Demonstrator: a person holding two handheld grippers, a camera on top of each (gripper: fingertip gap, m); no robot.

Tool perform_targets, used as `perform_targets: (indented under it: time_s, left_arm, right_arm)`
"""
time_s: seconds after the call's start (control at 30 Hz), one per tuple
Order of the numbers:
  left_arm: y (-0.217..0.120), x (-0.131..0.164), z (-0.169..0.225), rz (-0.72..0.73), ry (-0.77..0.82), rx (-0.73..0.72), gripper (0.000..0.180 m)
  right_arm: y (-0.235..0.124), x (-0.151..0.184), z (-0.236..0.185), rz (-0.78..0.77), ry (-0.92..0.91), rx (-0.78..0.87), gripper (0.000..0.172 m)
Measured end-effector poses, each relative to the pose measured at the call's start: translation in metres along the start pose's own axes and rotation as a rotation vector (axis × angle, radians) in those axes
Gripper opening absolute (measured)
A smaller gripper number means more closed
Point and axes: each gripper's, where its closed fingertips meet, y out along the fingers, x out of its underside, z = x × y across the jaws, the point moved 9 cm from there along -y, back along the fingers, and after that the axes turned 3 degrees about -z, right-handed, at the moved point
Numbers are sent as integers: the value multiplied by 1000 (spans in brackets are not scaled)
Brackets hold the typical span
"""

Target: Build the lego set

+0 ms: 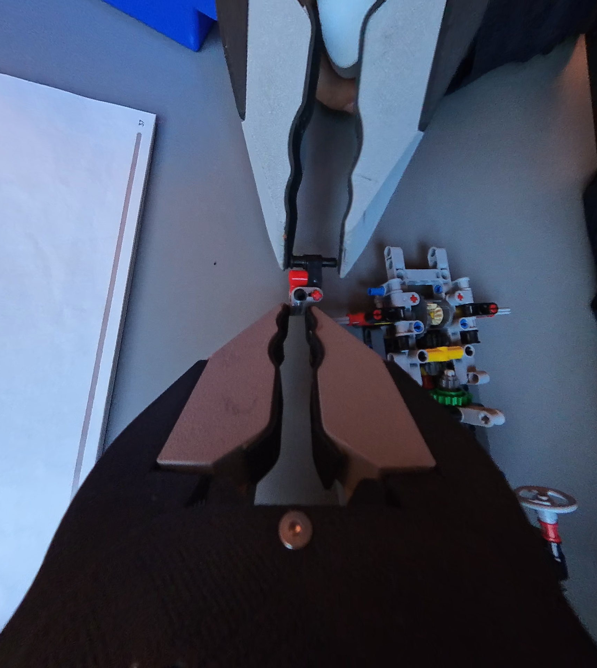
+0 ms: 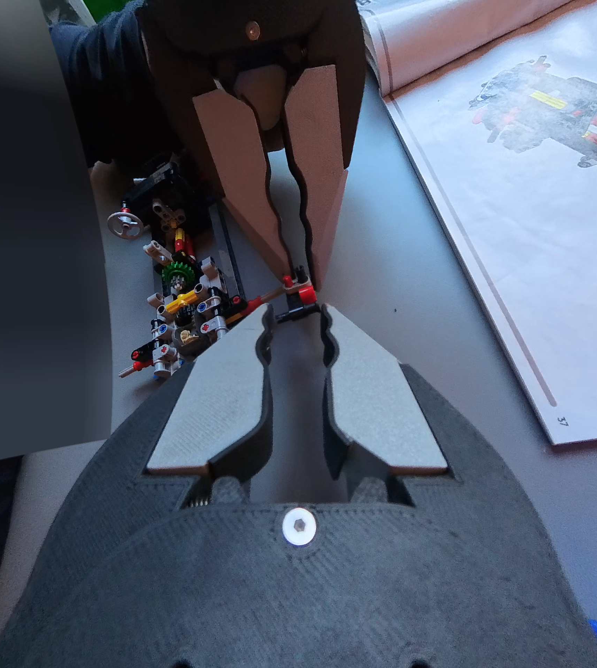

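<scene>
Two hand-held grippers meet tip to tip above a grey table (image 1: 188, 224), sharing one tiny brick sub-assembly (image 1: 306, 287). The left gripper (image 1: 297, 310), with brown fingers, has its jaws set narrow and pinched on the sub-assembly's grey connector end. The right gripper (image 2: 295, 313), with grey fingers, has its jaws moderately apart, closed across the ends of a thin black axle pin (image 2: 297, 313) on the opposite end. Both holds look shallow, right at the fingertips, so a small twist or uneven pull could likely pop the pin free or flick the sub-assembly onto the table. A larger grey model (image 1: 434, 325) sits just to one side, near enough to be knocked. An open instruction booklet (image 1: 47, 253) lies on the other side.
</scene>
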Motion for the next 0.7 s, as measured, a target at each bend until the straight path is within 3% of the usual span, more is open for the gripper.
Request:
perform_targets:
  time_s: [0.37, 0.7]
  left_arm:
    - [5, -3, 11, -27, 80, -25, 7]
    - [6, -3, 12, -35, 92, -28, 7]
  right_arm:
    - [-4, 0, 4, 16, 59, -113, 14]
    - [-11, -2, 1, 79, -12, -59, 14]
